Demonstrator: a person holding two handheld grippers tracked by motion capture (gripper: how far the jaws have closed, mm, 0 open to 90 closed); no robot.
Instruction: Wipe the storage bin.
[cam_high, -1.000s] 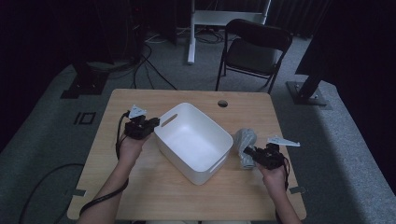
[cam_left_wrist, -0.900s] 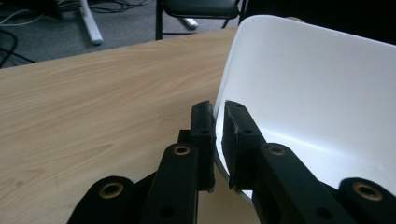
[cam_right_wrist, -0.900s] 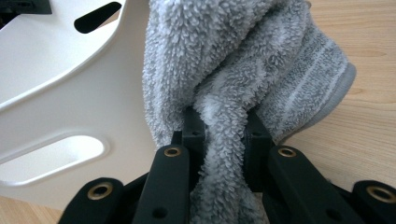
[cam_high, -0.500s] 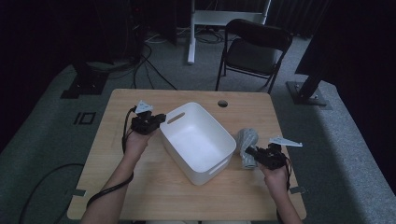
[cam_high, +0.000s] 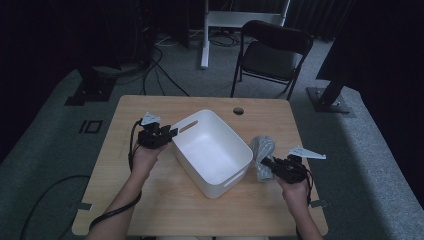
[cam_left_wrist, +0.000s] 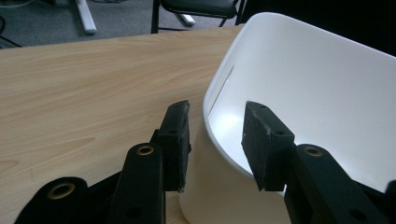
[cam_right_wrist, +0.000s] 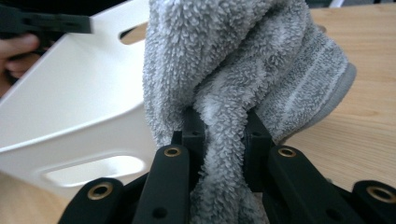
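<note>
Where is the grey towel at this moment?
In the high view, the grey towel lies on the wooden table, right of the white bin, pinched by the right gripper.

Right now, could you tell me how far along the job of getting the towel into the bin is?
Done: the right claw is shut on the grey towel beside the white bin. In hand: the left claw is open, its jaws straddling the bin's rim. Left: the bin looks empty in the high view; the towel likely goes in next.
</note>
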